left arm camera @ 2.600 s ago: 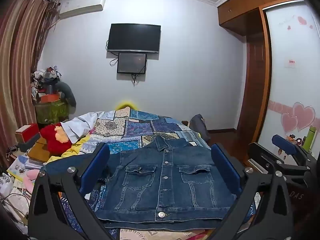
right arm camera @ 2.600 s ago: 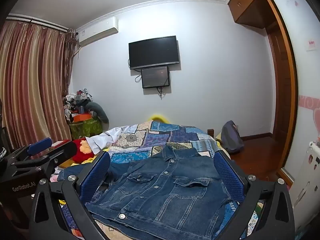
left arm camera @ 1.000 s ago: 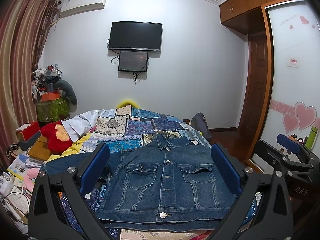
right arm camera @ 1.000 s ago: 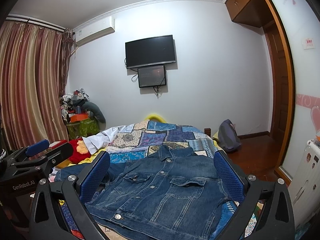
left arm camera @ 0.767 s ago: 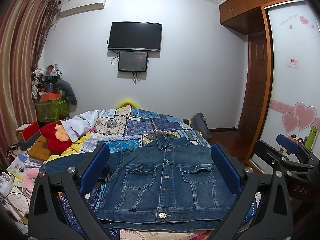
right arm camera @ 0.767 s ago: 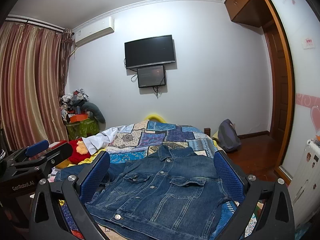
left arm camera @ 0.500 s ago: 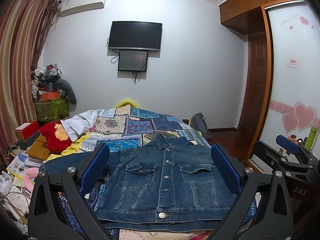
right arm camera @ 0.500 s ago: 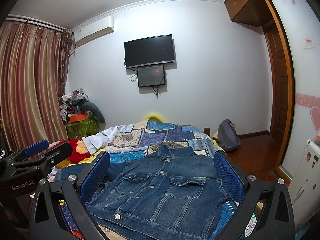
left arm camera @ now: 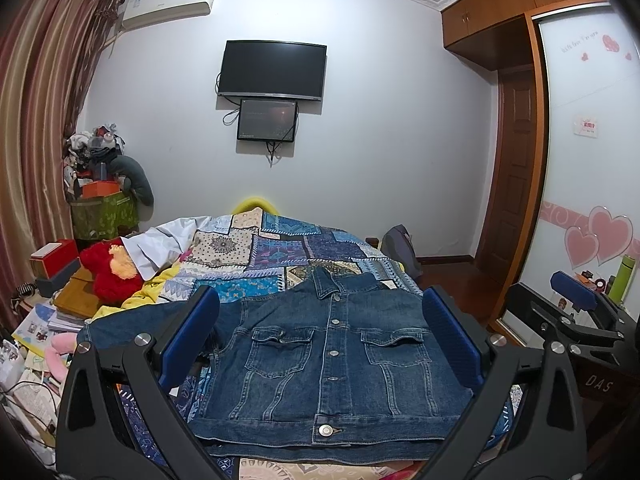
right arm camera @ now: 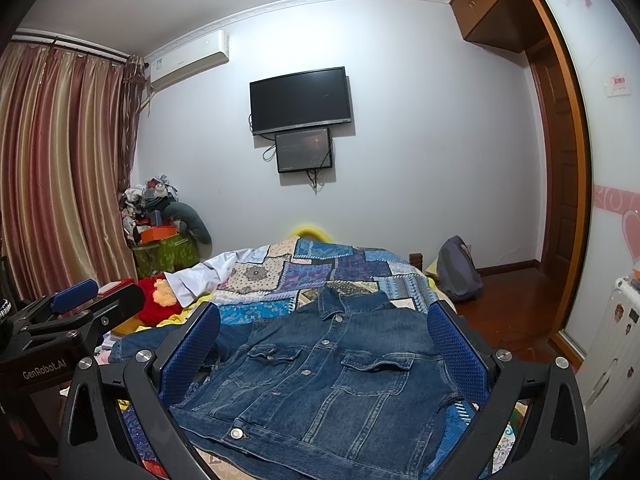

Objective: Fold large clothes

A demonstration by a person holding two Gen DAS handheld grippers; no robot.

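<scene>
A blue denim jacket (left arm camera: 332, 356) lies front-up and buttoned on the bed, collar toward the far wall, its left sleeve (left arm camera: 132, 320) stretched out to the left. My left gripper (left arm camera: 320, 332) hovers above the hem, open and holding nothing. In the right wrist view the jacket (right arm camera: 320, 380) fills the near bed, and my right gripper (right arm camera: 324, 340) hangs over it, open and empty. Each gripper shows in the other's view: the right gripper (left arm camera: 576, 312) at the right edge, the left gripper (right arm camera: 72, 320) at the left edge.
The bed carries a patchwork quilt (left arm camera: 280, 248) with a white garment (left arm camera: 160, 244) and a red plush toy (left arm camera: 108, 272) at its left. Books and boxes (left arm camera: 52, 304) crowd the left side. A grey backpack (right arm camera: 456, 272) sits on the wooden floor at right, near a wardrobe (left arm camera: 584, 184).
Both grippers have held almost still above the jacket, with only slight drift of the views. The jacket has not moved.
</scene>
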